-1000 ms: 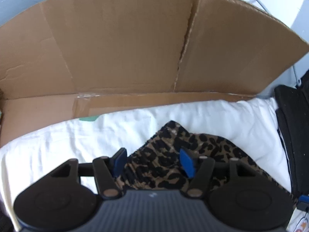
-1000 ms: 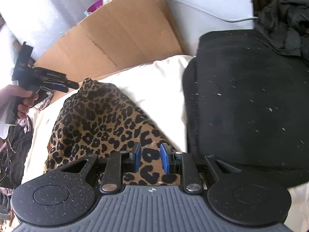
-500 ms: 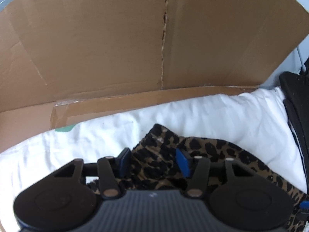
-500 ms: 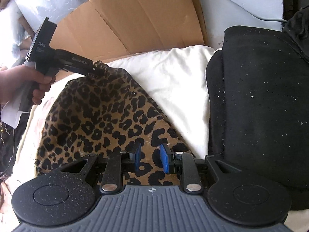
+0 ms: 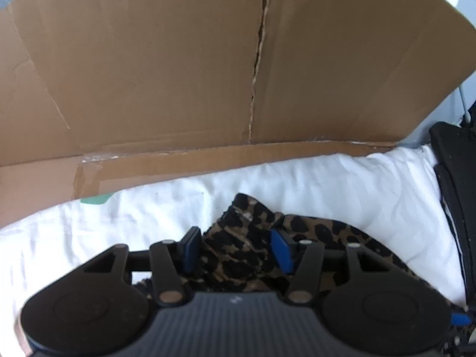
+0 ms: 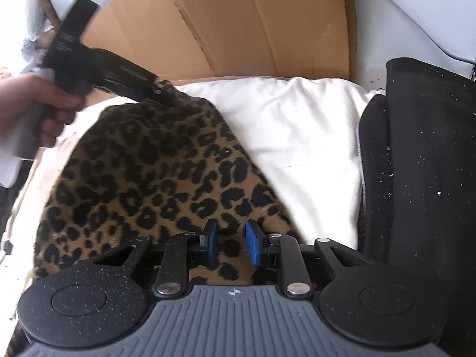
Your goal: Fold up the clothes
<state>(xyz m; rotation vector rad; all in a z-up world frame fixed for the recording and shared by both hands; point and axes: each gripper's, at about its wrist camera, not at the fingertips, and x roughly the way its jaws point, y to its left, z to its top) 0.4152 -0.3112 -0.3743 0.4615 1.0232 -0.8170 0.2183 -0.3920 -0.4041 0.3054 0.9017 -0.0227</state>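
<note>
On the white bedding (image 6: 300, 136), in front of a leaning sheet of cardboard (image 5: 178, 68), the leopard-print garment (image 6: 148, 175) lies spread between both tools. Far left in the right wrist view, a hand (image 6: 26, 110) grips the handle of the left tool (image 5: 235, 248), which angles down onto the far top corner of the garment. From its own camera that tool stands about half open, with a bunched ridge of leopard fabric rising between the blue pads (image 5: 279, 253); the jaws have just been closing in on that ridge, but whether the pads actually press the cloth I cannot tell, as a sliver of gap seems to remain on each side. My guess is it is gathering that corner to lift it for a fold.

Moving right, the right tool (image 6: 229, 245) sits at the near edge of the garment, jaws narrow, with leopard cloth running between its pads. It looks pinched on that hem, probably to anchor or carry the near side while the other corner is taken up.

Further right, a black textile (image 6: 422, 178) lies just beside the bedding, clear of the work. The fold itself has not yet formed; the garment lies mostly open.
</note>
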